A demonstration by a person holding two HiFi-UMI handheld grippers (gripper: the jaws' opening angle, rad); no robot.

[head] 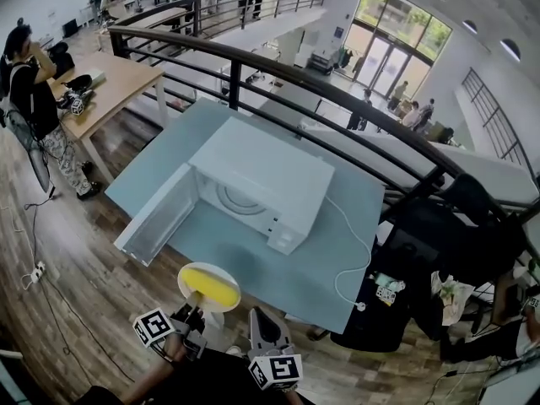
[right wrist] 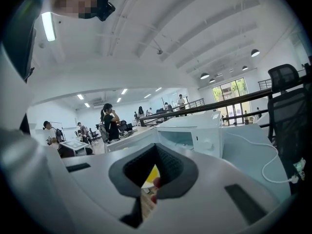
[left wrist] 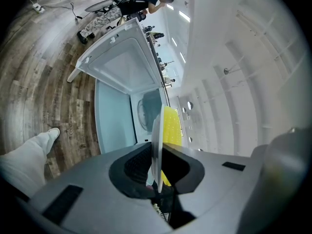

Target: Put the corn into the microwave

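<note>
Now left tool [head: 196, 304] pinches plate [head: 184, 281] rim; right tool [head: 260, 317] closed, empty.

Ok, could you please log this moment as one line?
left gripper: shut on plate carrying corn | right gripper: shut, empty | microwave: door open | corn: not yet inside

The microwave [head: 268, 174] stood with its cavity open toward the near edge of the table [head: 253, 264], bare tabletop in front of it, its door [head: 159, 218] swung out along the left of that approach, a white cable [head: 369, 245] trailing to its right.
</note>
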